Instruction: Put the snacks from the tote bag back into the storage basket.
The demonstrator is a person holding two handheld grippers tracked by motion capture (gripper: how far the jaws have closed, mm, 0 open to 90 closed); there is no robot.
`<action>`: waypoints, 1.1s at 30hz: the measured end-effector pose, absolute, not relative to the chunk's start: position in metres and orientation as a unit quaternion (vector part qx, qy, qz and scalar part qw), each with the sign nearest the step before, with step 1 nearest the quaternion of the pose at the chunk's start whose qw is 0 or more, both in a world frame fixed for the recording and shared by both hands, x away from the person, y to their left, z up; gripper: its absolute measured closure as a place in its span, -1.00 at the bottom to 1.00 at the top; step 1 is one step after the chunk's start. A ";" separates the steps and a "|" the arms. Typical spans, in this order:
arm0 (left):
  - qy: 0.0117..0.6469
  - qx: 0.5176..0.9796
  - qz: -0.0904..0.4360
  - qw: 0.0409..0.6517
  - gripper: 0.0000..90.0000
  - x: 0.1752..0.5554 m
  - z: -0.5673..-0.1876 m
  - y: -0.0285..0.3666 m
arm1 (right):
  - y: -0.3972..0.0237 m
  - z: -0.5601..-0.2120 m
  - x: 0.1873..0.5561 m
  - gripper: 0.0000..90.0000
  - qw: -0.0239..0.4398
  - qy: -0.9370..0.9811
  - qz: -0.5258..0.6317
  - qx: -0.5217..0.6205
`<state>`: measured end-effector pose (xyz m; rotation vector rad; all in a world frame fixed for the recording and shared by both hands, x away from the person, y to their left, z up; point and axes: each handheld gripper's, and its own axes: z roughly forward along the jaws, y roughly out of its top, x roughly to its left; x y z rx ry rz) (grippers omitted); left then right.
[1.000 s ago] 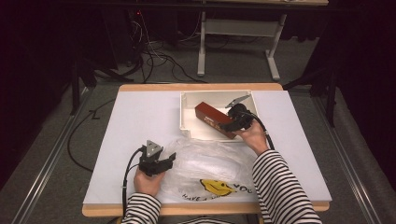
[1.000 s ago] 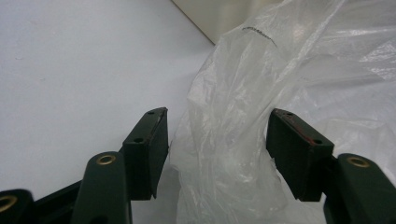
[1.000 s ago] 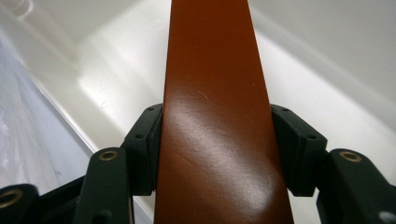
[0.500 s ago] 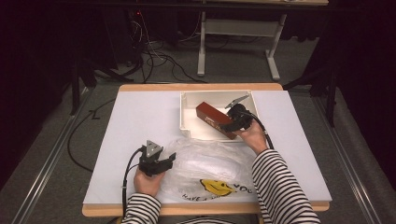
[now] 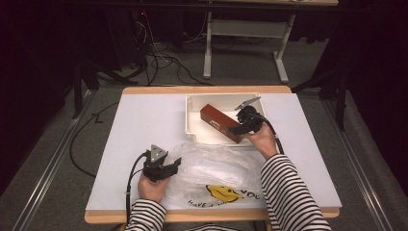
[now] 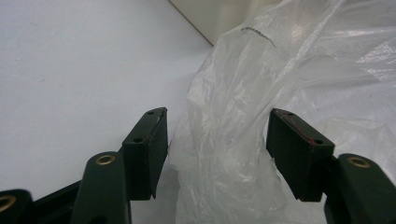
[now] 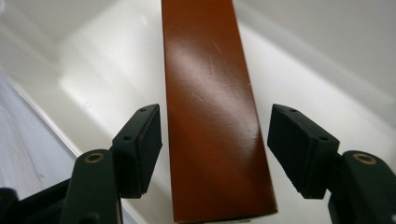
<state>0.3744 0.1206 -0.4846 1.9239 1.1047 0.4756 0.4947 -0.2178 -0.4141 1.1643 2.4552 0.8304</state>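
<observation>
A reddish-brown box (image 5: 217, 120) lies slantwise in the white tray (image 5: 193, 107). My right gripper (image 5: 235, 128) is at the box's near end. In the right gripper view the box (image 7: 212, 116) runs between the jaws of the right gripper (image 7: 215, 119) with a gap on each side; the jaws have just been opening. A clear plastic bag (image 5: 211, 168) with a yellow smiley print lies at the table's front. My left gripper (image 5: 173, 164) is at its left edge. A bunched fold of the bag (image 6: 224, 140) stands between the open jaws of the left gripper (image 6: 217, 123), unpinched.
The tray's near wall (image 5: 211, 140) borders the bag. White table surface (image 5: 144, 120) lies open to the left, and a strip (image 5: 308, 144) to the right. Cables trail from both grippers toward the front edge. The floor beyond holds table legs and wires.
</observation>
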 end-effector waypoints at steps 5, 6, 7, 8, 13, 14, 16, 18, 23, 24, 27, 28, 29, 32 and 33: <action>0.443 0.768 0.191 0.421 -0.13 0.375 -0.485 0.120 | -0.227 -0.405 0.488 -0.16 0.158 0.842 0.318 0.407; 0.443 0.769 0.190 0.420 -0.13 0.375 -0.485 0.120 | -0.228 -0.404 0.486 -0.17 0.153 0.841 0.324 0.405; 0.444 0.768 0.190 0.421 -0.13 0.375 -0.485 0.120 | -0.228 -0.403 0.485 -0.17 0.150 0.843 0.323 0.403; 0.443 0.769 0.189 0.420 -0.13 0.375 -0.485 0.120 | -0.228 -0.403 0.483 -0.16 0.153 0.845 0.320 0.400; 0.443 0.768 0.193 0.421 -0.13 0.374 -0.485 0.120 | -0.229 -0.400 0.475 -0.01 0.144 0.842 0.334 0.398; 0.443 0.767 0.194 0.422 -0.12 0.374 -0.484 0.120 | -0.229 -0.399 0.473 0.02 0.139 0.841 0.336 0.400; 0.442 0.767 0.196 0.422 -0.12 0.373 -0.484 0.120 | -0.230 -0.397 0.470 0.13 0.132 0.838 0.349 0.399; 0.439 0.770 0.197 0.419 -0.11 0.373 -0.484 0.119 | -0.228 -0.396 0.467 0.18 0.132 0.836 0.355 0.396; 0.439 0.771 0.196 0.417 -0.11 0.374 -0.484 0.119 | -0.219 -0.393 0.455 0.35 0.143 0.836 0.357 0.392; 0.440 0.771 0.194 0.418 -0.11 0.374 -0.484 0.119 | -0.217 -0.393 0.455 0.40 0.145 0.838 0.353 0.391; 0.446 0.768 0.191 0.418 -0.11 0.375 -0.485 0.121 | -0.210 -0.395 0.452 0.62 0.146 0.843 0.341 0.389; 0.447 0.767 0.192 0.418 -0.11 0.375 -0.485 0.120 | -0.209 -0.396 0.451 0.66 0.145 0.845 0.342 0.386; 0.446 0.769 0.193 0.415 -0.11 0.375 -0.485 0.120 | -0.206 -0.397 0.451 0.68 0.143 0.844 0.340 0.390; 0.445 0.770 0.194 0.414 -0.11 0.375 -0.485 0.119 | -0.201 -0.399 0.452 0.75 0.145 0.845 0.335 0.390; 0.444 0.771 0.194 0.413 -0.11 0.375 -0.485 0.119 | -0.200 -0.400 0.451 0.78 0.142 0.845 0.334 0.392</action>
